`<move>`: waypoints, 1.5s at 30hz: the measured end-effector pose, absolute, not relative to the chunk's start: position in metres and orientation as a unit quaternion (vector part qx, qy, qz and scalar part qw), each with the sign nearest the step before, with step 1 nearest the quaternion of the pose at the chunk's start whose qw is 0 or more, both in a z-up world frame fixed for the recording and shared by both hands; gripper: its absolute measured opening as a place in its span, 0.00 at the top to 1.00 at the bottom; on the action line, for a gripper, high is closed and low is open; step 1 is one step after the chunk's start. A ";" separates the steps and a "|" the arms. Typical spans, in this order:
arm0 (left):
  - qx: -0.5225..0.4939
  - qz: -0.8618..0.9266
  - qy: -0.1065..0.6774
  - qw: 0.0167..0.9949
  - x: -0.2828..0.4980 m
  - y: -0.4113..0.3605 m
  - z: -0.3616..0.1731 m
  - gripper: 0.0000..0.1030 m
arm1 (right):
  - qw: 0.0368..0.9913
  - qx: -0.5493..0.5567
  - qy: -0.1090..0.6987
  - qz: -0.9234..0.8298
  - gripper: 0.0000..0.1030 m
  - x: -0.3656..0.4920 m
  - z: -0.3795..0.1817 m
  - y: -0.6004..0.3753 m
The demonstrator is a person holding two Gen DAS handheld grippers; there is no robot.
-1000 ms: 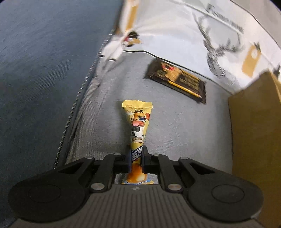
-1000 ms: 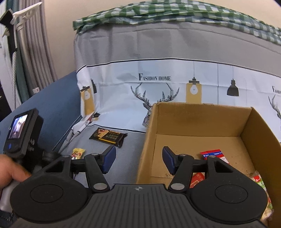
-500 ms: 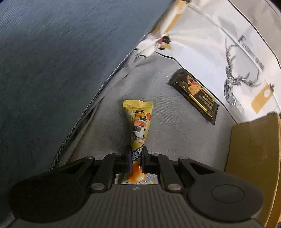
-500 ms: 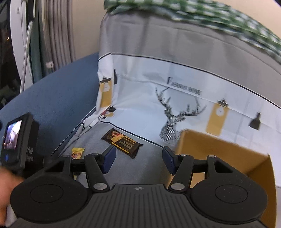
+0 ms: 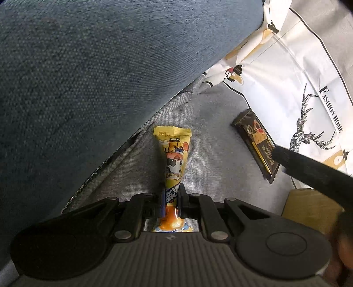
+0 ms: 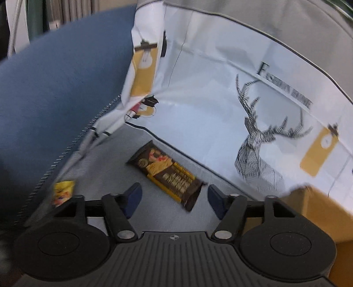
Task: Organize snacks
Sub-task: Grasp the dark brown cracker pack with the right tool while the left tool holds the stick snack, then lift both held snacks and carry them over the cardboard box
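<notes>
Swinging away from the cardboard box [image 6: 320, 205], the right gripper [image 6: 174, 198] came over the dark snack bar [image 6: 167, 174] on the grey cloth [image 6: 106, 159], jaws opening and empty. Only the left view showed the left gripper [image 5: 171, 198] clenched on the yellow snack packet [image 5: 174, 154].

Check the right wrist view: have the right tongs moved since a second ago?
Yes. The right tongs swung left, off the cardboard box they faced earlier; they now frame the dark brown snack bar, jaws opening, nothing between them.

Home: blue sofa [image 6: 55, 106], deer-print throw [image 6: 220, 106], curtains [image 6: 72, 8].
</notes>
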State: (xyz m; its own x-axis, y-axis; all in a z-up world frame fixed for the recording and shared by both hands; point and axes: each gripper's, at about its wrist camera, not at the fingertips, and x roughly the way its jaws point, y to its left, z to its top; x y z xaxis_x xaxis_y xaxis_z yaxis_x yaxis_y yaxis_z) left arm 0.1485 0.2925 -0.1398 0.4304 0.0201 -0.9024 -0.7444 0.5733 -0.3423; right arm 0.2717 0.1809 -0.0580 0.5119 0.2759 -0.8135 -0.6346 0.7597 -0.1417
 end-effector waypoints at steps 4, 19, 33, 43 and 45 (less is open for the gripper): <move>-0.381 0.251 0.471 0.755 0.148 0.293 -0.139 0.90 | 0.826 -0.264 0.405 0.290 0.29 0.290 -0.081 0.207; -0.379 0.239 0.478 0.756 0.153 0.292 -0.145 0.90 | 0.800 -0.185 0.455 0.345 0.61 0.319 -0.110 0.199; -0.353 0.154 0.492 0.781 0.139 0.293 -0.145 0.90 | 0.878 -0.103 0.382 0.269 0.61 0.191 -0.013 0.097; -0.246 0.051 0.488 0.836 0.076 0.262 -0.122 0.90 | 0.883 -0.025 0.347 0.314 0.61 0.019 -0.009 0.016; -0.266 0.038 0.483 0.833 0.050 0.259 -0.124 0.90 | 0.877 -0.013 0.357 0.322 0.61 -0.002 -0.023 0.012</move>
